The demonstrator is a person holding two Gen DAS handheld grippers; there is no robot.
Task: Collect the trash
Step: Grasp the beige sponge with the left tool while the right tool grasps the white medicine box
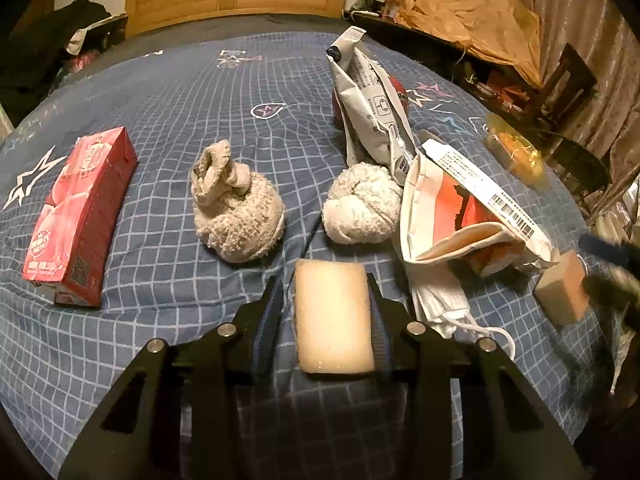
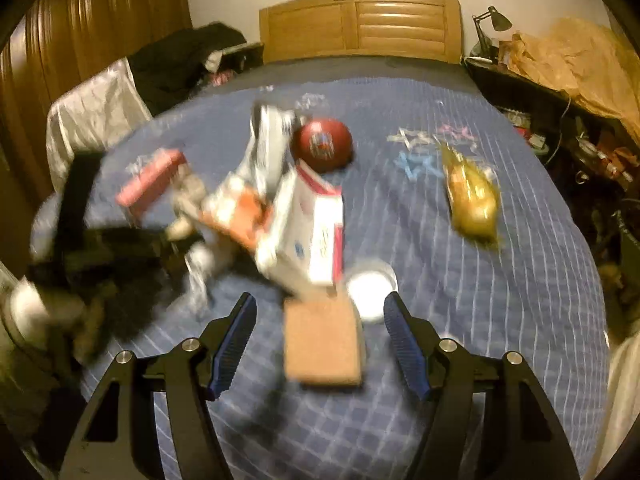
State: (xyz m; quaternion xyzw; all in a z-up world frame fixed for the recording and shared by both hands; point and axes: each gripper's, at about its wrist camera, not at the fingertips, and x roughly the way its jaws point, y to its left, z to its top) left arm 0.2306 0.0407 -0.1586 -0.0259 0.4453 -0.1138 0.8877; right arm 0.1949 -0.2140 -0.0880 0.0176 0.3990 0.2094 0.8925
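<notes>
A pale sponge sits gripped between the left gripper fingers, low on the blue checked bed. The right gripper fingers stand wide around a brown sponge, not touching. A crumpled wrapper lies at two o'clock of the pale sponge.

The left gripper points down at a slant toward the bed. Its two black fingers sit close on both sides of a pale sponge, and the pads look like they press on it.

The right gripper also points down at a slant. Its fingers with blue pads stand apart. A brown sponge lies between them, with a gap on each side, so nothing is squeezed there.
</notes>
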